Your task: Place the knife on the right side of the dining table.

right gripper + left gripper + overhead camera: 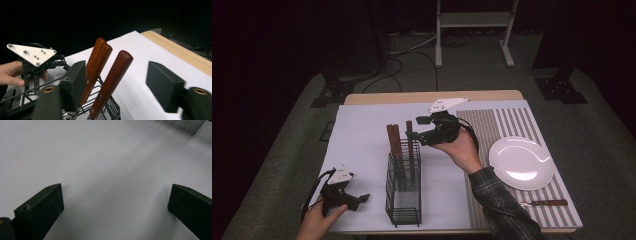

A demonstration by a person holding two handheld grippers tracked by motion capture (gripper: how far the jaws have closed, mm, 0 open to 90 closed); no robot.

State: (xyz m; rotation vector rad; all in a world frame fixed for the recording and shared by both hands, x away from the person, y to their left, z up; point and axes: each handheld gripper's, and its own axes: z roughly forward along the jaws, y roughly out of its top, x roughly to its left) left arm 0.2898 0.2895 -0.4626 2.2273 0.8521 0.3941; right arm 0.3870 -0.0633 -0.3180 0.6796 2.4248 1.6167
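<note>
While the left tool (357,200) rests spread near the worktop's front-left corner, the right tool (116,82) straddles, half-spread and not yet pinching, a wooden knife handle (111,82) upright in the wire basket (403,200), so squeezing should come next.

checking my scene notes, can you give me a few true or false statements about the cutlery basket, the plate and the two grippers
1. Wooden-handled utensils stand in the black wire basket. True.
2. The right gripper is clamped on a handle. False: a handle sits between its jaws, untouched by the pads.
3. The white plate holds food. False: it is bare.
4. The left gripper is open over the white sheet. True.
5. One utensil lies on the striped mat near the plate. True.
</note>
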